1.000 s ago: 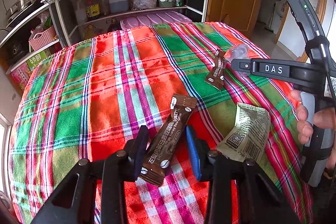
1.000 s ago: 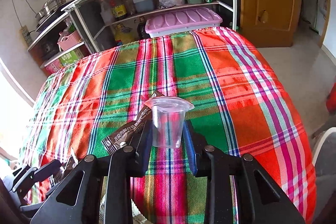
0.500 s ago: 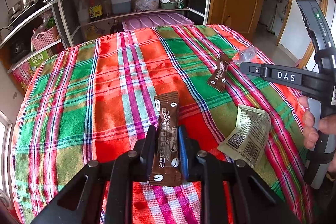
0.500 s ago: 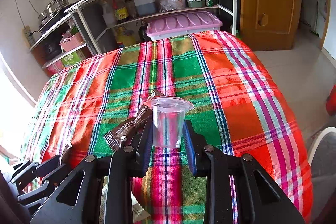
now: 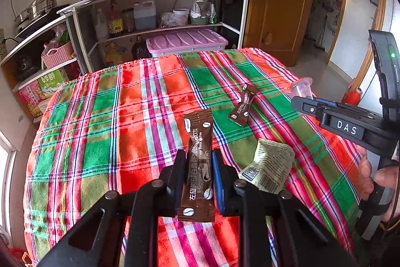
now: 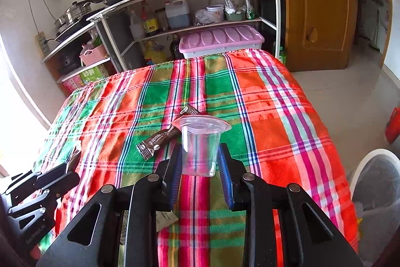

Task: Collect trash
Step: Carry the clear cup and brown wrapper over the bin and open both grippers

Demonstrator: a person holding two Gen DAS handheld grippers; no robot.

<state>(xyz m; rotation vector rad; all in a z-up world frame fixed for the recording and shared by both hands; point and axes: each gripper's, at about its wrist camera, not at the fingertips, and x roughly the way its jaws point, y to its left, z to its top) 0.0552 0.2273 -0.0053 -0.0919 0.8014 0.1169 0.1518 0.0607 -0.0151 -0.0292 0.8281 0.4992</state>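
My left gripper [image 5: 198, 175] is clamped on a brown coffee sachet [image 5: 197, 164], holding it upright above the near part of the plaid tablecloth [image 5: 100, 121]. My right gripper [image 6: 200, 165] squeezes a clear plastic cup [image 6: 200, 144] by its sides, rim up, also above the cloth. On the tablecloth a second brown sachet [image 5: 242, 105] lies toward its right side, and a pale green wrapper [image 5: 268, 170] lies nearer me, just right of the held sachet. A white bin [image 6: 375, 194] stands off the cloth's right edge.
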